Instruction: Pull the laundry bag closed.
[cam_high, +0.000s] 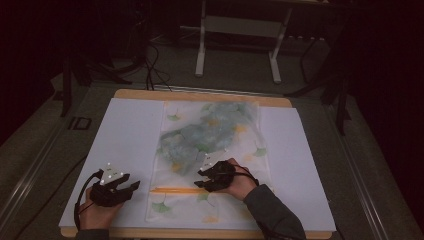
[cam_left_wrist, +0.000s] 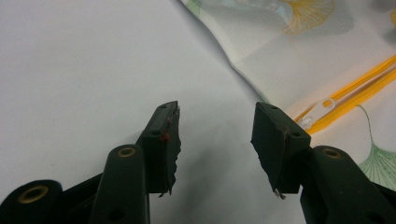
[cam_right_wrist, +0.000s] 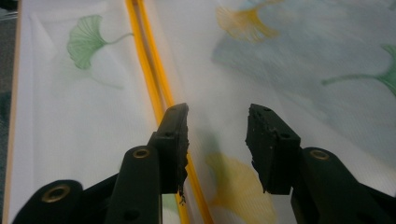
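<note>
Left gripper (cam_left_wrist: 215, 122) gapes empty over white sheet (cam_left_wrist: 84, 70) beside the pouch (cam_high: 210, 135); right gripper (cam_right_wrist: 217, 123), also open, hovers by its zip (cam_right_wrist: 149, 65).

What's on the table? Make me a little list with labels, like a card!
Bag: white mesh bag with green and yellow leaf prints, lying flat
Zipper: orange zipper, white pull at its end
Under it: white sheet on a wooden table
Left gripper: open, over the white sheet beside the bag
Right gripper: open, over the bag by the zipper
</note>
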